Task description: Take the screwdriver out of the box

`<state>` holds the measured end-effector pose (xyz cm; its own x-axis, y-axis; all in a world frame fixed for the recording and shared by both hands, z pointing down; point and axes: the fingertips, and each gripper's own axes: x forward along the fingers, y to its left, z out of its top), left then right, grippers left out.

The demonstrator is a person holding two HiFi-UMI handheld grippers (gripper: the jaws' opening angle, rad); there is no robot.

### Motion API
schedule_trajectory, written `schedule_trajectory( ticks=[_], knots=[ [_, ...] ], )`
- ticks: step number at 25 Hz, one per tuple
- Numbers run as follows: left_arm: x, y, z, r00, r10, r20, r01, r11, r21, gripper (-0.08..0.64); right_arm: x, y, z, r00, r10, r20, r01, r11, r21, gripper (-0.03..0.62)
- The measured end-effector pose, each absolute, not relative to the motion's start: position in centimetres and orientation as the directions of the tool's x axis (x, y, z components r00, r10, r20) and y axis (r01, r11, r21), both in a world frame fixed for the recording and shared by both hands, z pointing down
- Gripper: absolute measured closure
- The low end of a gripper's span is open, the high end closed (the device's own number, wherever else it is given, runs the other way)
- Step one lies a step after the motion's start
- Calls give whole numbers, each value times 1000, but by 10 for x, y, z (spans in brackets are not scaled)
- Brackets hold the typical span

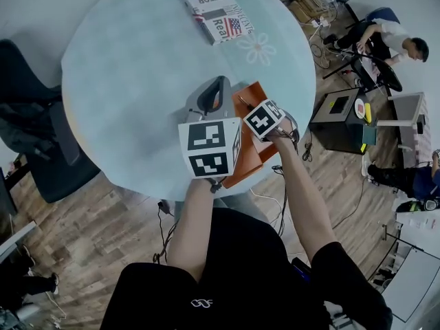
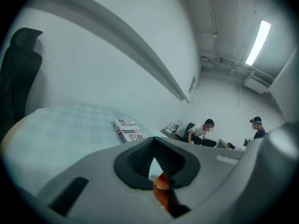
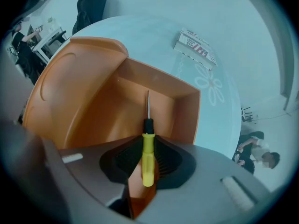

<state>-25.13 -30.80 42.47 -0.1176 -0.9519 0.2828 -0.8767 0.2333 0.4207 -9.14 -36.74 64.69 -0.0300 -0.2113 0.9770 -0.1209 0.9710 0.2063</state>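
The right hand-held gripper [image 3: 148, 140] has its jaws closed on the yellow handle of the screwdriver [image 3: 147, 158]. The thin metal shaft points straight ahead of the jaws, over the floor of the open orange box [image 3: 161, 107], so the tool looks not yet clear of the box.

It's a small, light, stiff thing, I'd say. The smooth plastic handle could twist or slip in a loose pinch, while the slim shaft offers even less to hold, so mid-handle looks the right place to grip. The ribbed pads should help.

The box lid stands open to the left of that gripper. It's probably light plastic that may shift if the tip catches a wall.

The left hand-held gripper [image 2: 154, 146] hangs just beside the box. Its jaws are drawn together with nothing I can make out between them.

Beyond both grippers, the round counter [image 1: 130, 67] is pale and smooth. A flag-printed packet [image 1: 220, 14] lies well ahead, at its far side, with a printed flower [image 1: 258, 47] nearer.

A dark chair [image 1: 34, 129] stands off to the left. To the right there's wooden floor [image 1: 103, 232], trailing cables and a seated person [image 1: 385, 38].
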Motion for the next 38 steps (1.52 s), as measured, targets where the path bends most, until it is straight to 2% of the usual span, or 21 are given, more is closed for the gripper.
schedule_trajectory(
  ticks=[4,8,12,16,20,24,31,38],
  knots=[
    [-240,-311,421,-96,-955,281,-889,209,407,558,-91,-366,642,-84,-215,973,-132,970,203,506],
    [-239,-313,421,-94,-954,284,-897,204,391,558,-96,-368,591,-335,-259,906,-342,929,139,506],
    [-227,-323,413,-73,-959,275,-913,175,369,558,-93,-387,494,-630,-365,686,-516,857,-18,505],
    [-197,-340,389,-10,-971,238,-941,90,327,558,-67,-408,388,-761,-512,399,-594,796,-112,505],
    [-175,-356,355,30,-983,180,-969,15,246,558,-29,-409,317,-770,-622,138,-637,740,-218,503],
    [-149,-373,319,74,-989,124,-986,-54,156,558,-3,-400,292,-759,-651,-2,-628,733,-261,505],
    [-89,-375,327,171,-975,138,-980,-154,125,558,28,-386,295,-736,-676,-19,-651,716,-254,505],
    [-75,-371,330,194,-972,133,-976,-177,124,558,42,-381,301,-720,-694,-12,-668,698,-257,505]
  ],
)
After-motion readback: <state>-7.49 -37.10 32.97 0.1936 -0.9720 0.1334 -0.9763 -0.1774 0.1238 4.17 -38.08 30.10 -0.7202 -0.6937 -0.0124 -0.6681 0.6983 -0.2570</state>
